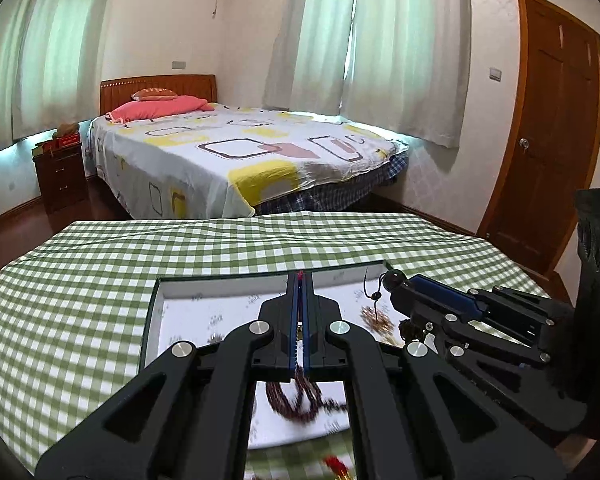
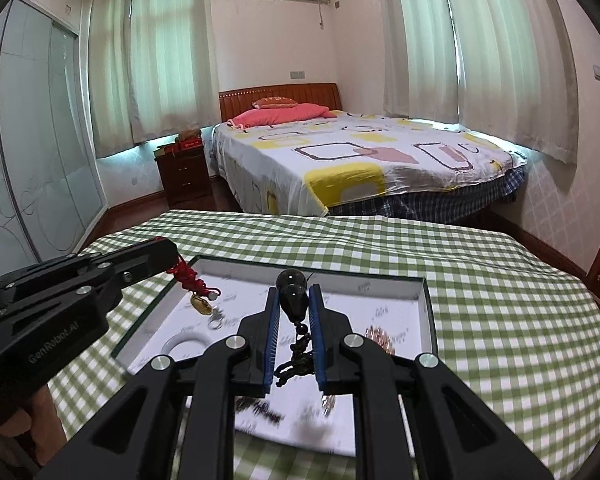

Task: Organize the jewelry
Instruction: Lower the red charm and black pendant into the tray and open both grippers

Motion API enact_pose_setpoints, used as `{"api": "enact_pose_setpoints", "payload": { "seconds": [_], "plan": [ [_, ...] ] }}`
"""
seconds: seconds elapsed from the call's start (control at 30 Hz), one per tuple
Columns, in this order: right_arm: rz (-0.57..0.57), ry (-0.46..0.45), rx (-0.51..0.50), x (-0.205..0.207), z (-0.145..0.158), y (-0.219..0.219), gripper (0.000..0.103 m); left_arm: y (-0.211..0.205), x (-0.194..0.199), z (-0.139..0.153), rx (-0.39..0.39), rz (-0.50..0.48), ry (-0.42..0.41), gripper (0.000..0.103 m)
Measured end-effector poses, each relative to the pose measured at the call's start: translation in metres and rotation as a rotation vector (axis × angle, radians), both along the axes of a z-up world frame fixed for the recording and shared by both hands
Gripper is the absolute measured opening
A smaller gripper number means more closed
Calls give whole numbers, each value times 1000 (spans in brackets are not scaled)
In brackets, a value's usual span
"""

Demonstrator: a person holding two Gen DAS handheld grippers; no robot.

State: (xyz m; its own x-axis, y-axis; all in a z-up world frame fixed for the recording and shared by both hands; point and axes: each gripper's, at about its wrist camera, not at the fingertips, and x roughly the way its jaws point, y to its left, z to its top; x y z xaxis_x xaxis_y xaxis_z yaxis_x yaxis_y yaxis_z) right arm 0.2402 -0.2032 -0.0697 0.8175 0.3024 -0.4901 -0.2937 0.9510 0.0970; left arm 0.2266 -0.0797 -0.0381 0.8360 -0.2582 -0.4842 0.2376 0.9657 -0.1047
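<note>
A shallow white-lined box (image 1: pixel 204 300) (image 2: pixel 380 288) lies on the green checked tablecloth. My left gripper (image 1: pixel 300 280) is shut on a red knotted cord; in the right wrist view the cord (image 2: pixel 186 278) hangs from it with a gold pendant (image 2: pixel 201 304) over the box's left part. My right gripper (image 2: pixel 294 300) is shut on a black bead pendant (image 2: pixel 292 288) with a black tassel (image 2: pixel 296 360) hanging below, above the box; it also shows in the left wrist view (image 1: pixel 396 280). A dark red bead string (image 1: pixel 300 400) and a gold-brown piece (image 1: pixel 376 320) lie in the box.
A white ring (image 2: pixel 184 344) and a small silver ring (image 2: pixel 214 324) lie in the box's left part, a rose-gold piece (image 2: pixel 380 338) at its right. A red-and-gold item (image 1: pixel 336 466) lies on the cloth near the front edge. A bed (image 1: pixel 240 152) stands beyond the table.
</note>
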Motion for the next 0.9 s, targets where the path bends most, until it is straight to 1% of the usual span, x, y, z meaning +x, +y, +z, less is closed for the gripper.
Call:
{"api": "enact_pose_setpoints", "payload": {
  "seconds": [0.07,0.2,0.37,0.57,0.6,0.77,0.83,0.87,0.9],
  "plan": [
    [-5,20,-3,15,-8,0,15,-2,16,-9,8,2,22,2],
    [-9,81,-19,41,-32,0,15,-3,50,-42,24,6,108,2],
    [-12,171,-37,66,-61,1,15,0,78,-76,40,17,210,2],
    [-16,236,-56,79,-79,3,15,5,95,-93,57,23,276,2],
    [-16,243,-59,80,-80,4,15,5,98,-97,57,17,297,2],
    [-21,277,-55,84,-87,1,16,2,103,-107,46,9,348,2],
    [-20,281,-62,84,-89,2,19,2,103,-107,45,14,347,5],
    [-21,281,-63,84,-89,2,21,1,103,-107,43,15,349,11],
    [-22,281,-62,84,-90,2,25,1,103,-108,41,16,353,20]
  ]
}}
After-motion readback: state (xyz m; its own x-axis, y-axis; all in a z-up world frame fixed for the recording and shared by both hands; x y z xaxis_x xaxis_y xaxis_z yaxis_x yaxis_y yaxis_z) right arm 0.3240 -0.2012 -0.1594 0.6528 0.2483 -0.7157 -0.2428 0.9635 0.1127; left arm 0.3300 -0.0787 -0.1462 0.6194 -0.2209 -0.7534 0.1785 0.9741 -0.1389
